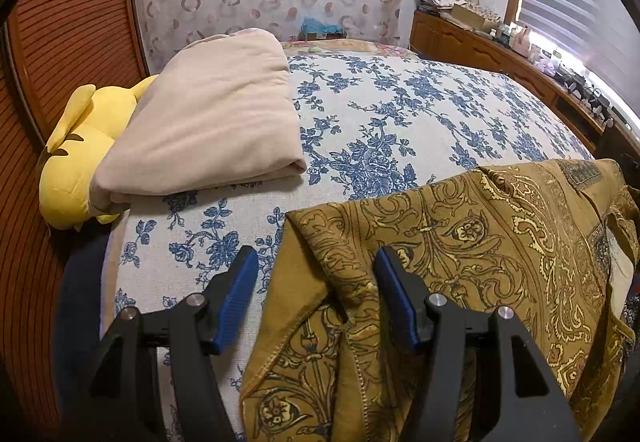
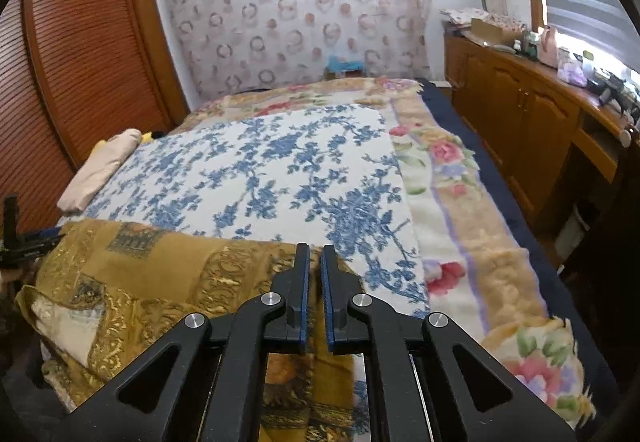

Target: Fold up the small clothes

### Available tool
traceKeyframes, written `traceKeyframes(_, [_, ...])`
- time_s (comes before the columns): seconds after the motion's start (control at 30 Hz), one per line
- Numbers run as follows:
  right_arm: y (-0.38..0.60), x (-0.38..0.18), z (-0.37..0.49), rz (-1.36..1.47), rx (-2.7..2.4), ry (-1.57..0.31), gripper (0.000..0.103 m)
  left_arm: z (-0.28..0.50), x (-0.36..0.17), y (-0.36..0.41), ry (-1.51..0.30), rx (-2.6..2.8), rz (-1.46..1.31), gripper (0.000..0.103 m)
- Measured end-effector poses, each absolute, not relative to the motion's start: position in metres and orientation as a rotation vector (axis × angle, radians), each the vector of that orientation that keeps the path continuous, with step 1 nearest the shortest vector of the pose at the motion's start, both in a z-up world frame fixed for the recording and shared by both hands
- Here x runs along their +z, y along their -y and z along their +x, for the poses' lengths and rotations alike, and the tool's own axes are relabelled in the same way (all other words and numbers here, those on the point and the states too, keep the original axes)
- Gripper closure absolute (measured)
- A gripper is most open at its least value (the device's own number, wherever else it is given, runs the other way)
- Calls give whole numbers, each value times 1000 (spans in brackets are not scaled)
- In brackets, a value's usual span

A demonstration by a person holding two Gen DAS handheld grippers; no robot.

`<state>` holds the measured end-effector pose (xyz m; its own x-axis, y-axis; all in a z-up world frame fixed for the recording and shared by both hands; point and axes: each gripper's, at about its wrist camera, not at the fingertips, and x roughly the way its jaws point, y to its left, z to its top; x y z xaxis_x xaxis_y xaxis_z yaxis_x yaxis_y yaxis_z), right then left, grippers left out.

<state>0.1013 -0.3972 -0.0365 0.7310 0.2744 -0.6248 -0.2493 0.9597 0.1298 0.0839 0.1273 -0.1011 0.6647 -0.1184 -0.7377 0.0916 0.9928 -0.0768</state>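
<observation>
Seemingly mid-fold: the mustard patterned garment [image 1: 460, 242] lies at the bed's [image 2: 280, 162] near edge. Right gripper [image 2: 315, 254] pinches its right edge; left gripper [image 1: 316, 262] gapes over its left corner and should close next.

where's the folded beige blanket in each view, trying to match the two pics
Left wrist view: the folded beige blanket lies large in the left centre, on the bed's left edge, partly covering a yellow plush toy.
Right wrist view: the same blanket is small at the left, beside the wooden wardrobe.
Shared landmark: the blue floral bedspread that it rests on; the mustard patterned garment lies nearer the cameras.
</observation>
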Motion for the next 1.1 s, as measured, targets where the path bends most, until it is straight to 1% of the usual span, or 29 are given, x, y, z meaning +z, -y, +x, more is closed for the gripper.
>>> traceKeyframes(0.03, [396,-36,102,36,292,-690,76,84,-101,-127,-835,-119,-34,42])
traceKeyframes(0.1, [391,-35,104,36,312,-687,66,84,-101,-127,-835,-118,-33,42])
traceKeyframes(0.37, [373,-63,127,-62,314,-779,57,84,-101,-127,-835,-118,-33,42])
traceKeyframes(0.63, [378,-82,137,-73,275,-829,40,84,-101,-127,-836,-118,-32,42])
traceKeyframes(0.8, [377,-84,140,-77,272,-844,38,88,-100,-126,-851,-117,-23,39])
traceKeyframes(1.1, [379,-84,139,-74,277,-842,38,105,-97,-132,-881,-117,-61,38])
